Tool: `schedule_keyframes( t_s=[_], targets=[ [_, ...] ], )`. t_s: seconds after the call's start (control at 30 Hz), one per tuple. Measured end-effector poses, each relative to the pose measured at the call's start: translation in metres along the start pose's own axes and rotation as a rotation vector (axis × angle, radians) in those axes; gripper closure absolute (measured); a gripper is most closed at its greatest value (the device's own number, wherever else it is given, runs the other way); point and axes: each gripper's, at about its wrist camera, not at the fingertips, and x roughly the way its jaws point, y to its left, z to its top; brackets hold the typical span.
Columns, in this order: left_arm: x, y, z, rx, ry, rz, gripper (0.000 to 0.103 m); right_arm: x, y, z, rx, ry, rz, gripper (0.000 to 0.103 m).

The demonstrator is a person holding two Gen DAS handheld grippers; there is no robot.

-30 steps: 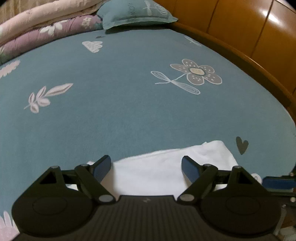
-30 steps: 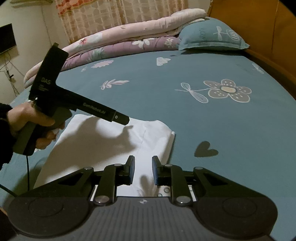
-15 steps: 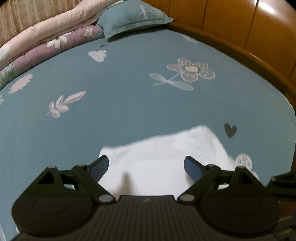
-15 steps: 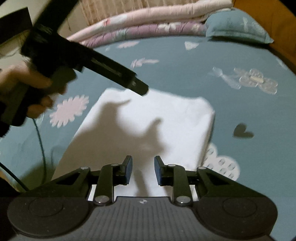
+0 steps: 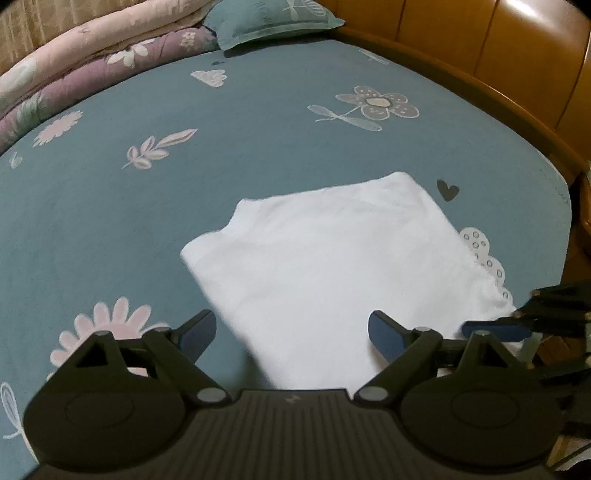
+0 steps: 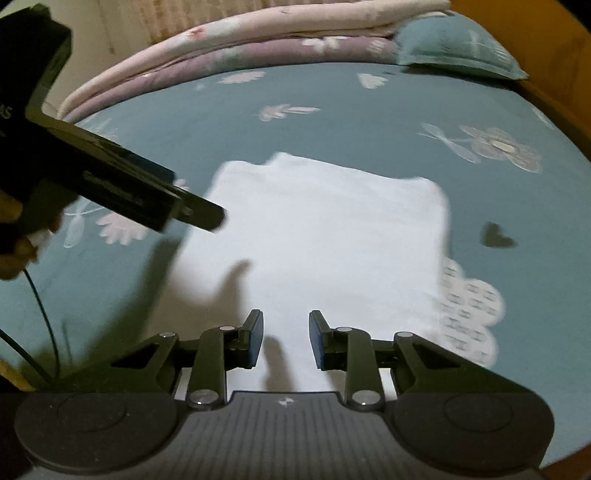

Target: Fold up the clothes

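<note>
Lying flat: rectangular white garment (image 5: 332,266)

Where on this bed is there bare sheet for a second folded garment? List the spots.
Bare sheet lies between the folded white garment and the stacked quilts and pillow. Also left of the garment. Crowded: near edge, under the left gripper and right gripper.

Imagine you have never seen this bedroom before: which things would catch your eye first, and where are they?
First, the folded white garment, lying flat on the teal flower-print bedsheet, right ahead of both open grippers. Next, the pink and purple quilts stacked at the bed's far end beside a teal pillow. The left gripper juts in over the garment's left edge.
</note>
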Motion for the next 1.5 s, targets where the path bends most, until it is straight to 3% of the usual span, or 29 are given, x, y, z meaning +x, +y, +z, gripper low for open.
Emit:
schedule_keyframes(
  t_s=[0.27,0.5,0.67,0.87,1.1,1.23,1.37,1.5],
  targets=[
    [-0.011,0.029,-0.030,-0.042,0.017,-0.002,0.013,0.021,0.034,-0.007,-0.009,0.098,-0.003,0.066],
    [-0.019,0.047,-0.049,-0.081,0.022,-0.011,0.013,0.020,0.050,0.007,-0.007,0.057,0.012,0.066],
    [-0.022,0.062,-0.060,-0.120,0.026,-0.015,0.013,0.029,0.069,-0.001,-0.029,0.140,0.060,0.059],
    [-0.022,0.088,-0.074,-0.189,0.040,-0.011,0.013,0.018,0.071,0.002,-0.019,0.134,0.081,0.059],
    [-0.023,0.103,-0.076,-0.223,0.035,-0.038,0.013,0.016,0.082,0.003,-0.059,0.189,0.062,0.058],
    [-0.019,0.105,-0.073,-0.227,0.040,-0.042,0.013,0.006,0.061,0.018,0.005,0.104,0.006,0.057],
    [-0.016,0.106,-0.071,-0.225,0.045,-0.026,0.013,0.015,0.049,0.038,0.036,0.029,0.023,0.057],
    [-0.016,0.111,-0.071,-0.250,0.044,0.019,0.013,0.047,0.059,0.039,-0.043,0.079,0.083,0.056]
  ],
)
